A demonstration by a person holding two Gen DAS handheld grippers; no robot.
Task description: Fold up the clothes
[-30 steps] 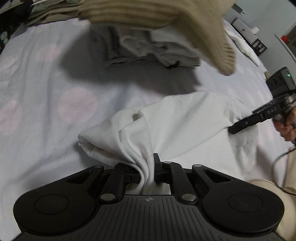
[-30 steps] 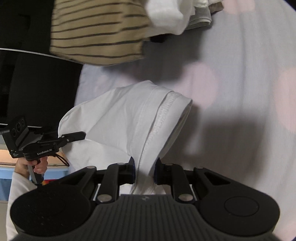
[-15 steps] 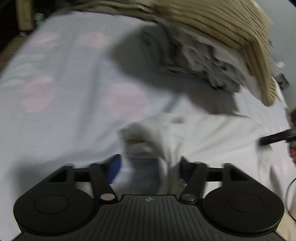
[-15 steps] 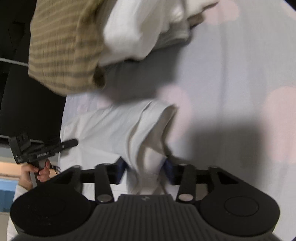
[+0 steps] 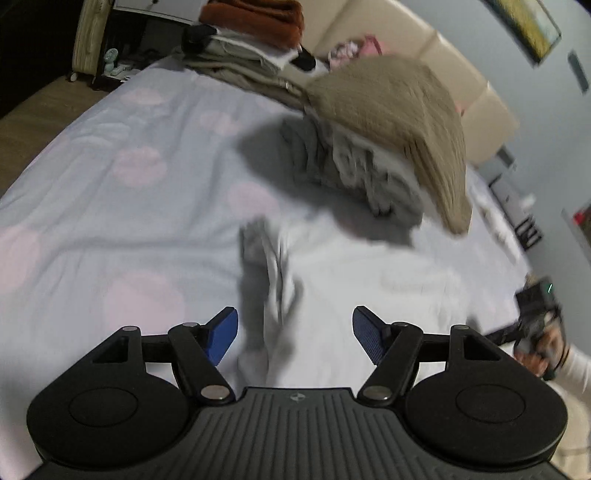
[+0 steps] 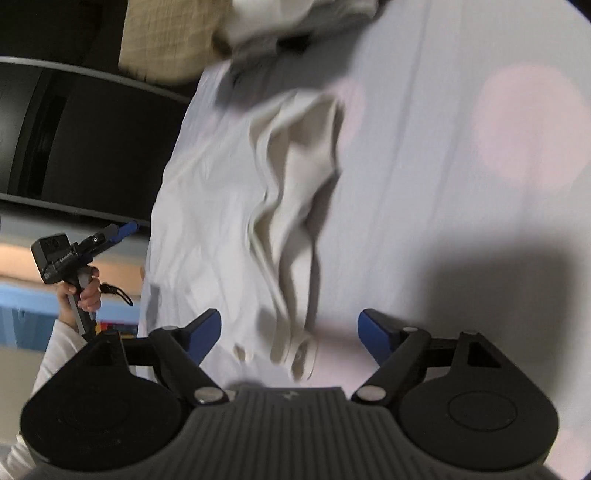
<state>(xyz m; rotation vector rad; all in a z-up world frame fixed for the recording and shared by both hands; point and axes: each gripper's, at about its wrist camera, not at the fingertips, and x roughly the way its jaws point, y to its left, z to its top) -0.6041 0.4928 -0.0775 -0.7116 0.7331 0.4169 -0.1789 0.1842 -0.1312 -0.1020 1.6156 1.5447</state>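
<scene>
**One white garment laid down, its fold looking unfinished**

While both tools are gaping wide and holding nothing, the left tool and right tool are hovering over the white garment, which is lying on the bed with a rumpled ridge along one edge. Smoothing and further folding are probably remaining; the clothes pile behind is sitting unsorted.

I see a white garment on a pale lilac bedsheet with large soft pink dots. My left gripper and my right gripper are black, with blue pads. Behind, a beige top covers grey-white clothes. Far away, a rust-orange cloth lies on a khaki pile.
</scene>
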